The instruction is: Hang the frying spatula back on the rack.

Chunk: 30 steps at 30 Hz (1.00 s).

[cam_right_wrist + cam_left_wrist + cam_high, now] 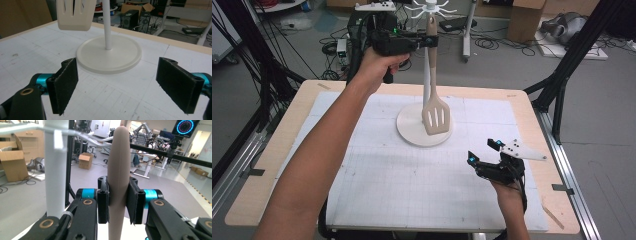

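Black padded jaws of the left gripper point(119, 203) are seen closest in the left gripper view, pressed from both sides against the beige handle of a slotted spatula point(118, 182). The handle is held upright between the pads, with its rounded end standing above them. In the high view, the spatula point(435, 116) is seen hanging blade down from the left gripper point(430, 40), which is raised well above the table. Its slotted blade is held over the round base of a white utensil stand point(412, 131), and whether the two touch cannot be told. The handle is carried just beside the stand's white pole, which is seen at the left in the left gripper view point(55, 170). A ring of white hooks is borne at the top of the pole, near the spatula's handle end.

Outward from the stand, a white gridded mat point(382, 175) is spread over a light wooden table point(292, 130), and the stand's base is set on the mat's far half. Near the table's right front, the right gripper point(484, 152) is held low over the mat, well apart from the stand. Its jaws are spread wide with nothing between them, as is shown in the right gripper view point(125, 83), where they are pointed towards the stand's base point(95, 53) and the spatula's blade point(75, 15).
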{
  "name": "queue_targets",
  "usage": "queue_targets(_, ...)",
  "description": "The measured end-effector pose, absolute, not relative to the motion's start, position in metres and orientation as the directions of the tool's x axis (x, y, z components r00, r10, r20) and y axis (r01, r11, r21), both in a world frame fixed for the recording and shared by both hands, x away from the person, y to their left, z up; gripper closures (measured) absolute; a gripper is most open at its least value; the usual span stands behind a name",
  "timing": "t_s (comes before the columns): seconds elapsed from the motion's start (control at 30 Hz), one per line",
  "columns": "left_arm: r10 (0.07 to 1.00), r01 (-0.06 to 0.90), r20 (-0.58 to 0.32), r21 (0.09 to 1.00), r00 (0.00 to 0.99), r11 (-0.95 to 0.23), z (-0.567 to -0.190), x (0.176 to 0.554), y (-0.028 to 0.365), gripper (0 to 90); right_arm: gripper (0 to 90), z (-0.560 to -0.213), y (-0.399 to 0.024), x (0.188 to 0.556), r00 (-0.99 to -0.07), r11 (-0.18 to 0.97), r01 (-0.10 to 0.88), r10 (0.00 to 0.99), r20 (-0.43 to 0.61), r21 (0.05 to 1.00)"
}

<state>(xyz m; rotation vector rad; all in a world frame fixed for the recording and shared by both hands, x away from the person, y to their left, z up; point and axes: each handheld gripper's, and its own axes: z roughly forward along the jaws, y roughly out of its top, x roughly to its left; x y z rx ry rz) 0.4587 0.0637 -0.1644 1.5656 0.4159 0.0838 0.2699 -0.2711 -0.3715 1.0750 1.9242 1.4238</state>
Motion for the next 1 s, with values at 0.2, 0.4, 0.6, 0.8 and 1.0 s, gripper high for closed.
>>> queue_targets(0.2, 0.339, 0.234, -0.231, 0.972, 0.912, 0.034, -0.168, 0.464, 0.062, 73.2, 17.0, -0.372, -0.272, 0.270, -0.556, 0.131, 0.298, 0.829, 0.061, 0.946)
queue_targets(0.4, 0.361, 0.220, -0.219, 0.975, 0.906, 0.038, -0.170, 0.459, 0.063, 71.9, 17.0, -0.373, -0.272, 0.270, -0.557, 0.130, 0.302, 0.828, 0.064, 0.944)
queue_targets(0.6, 0.402, 0.206, -0.210, 0.977, 0.891, 0.053, -0.179, 0.447, 0.077, 55.7, 17.0, -0.375, -0.273, 0.269, -0.550, 0.156, 0.297, 0.835, 0.035, 0.942)
queue_targets(0.8, 0.450, 0.145, -0.138, 0.989, 0.882, 0.019, -0.194, 0.420, 0.106, 43.6, 17.1, -0.376, -0.274, 0.268, -0.535, 0.157, 0.310, 0.844, 0.035, 0.938)
queue_targets(1.0, 0.516, 0.122, -0.113, 0.992, 0.849, 0.018, -0.211, 0.397, 0.146, 27.3, 17.1, -0.379, -0.272, 0.267, -0.525, 0.174, 0.323, 0.851, 0.023, 0.930)
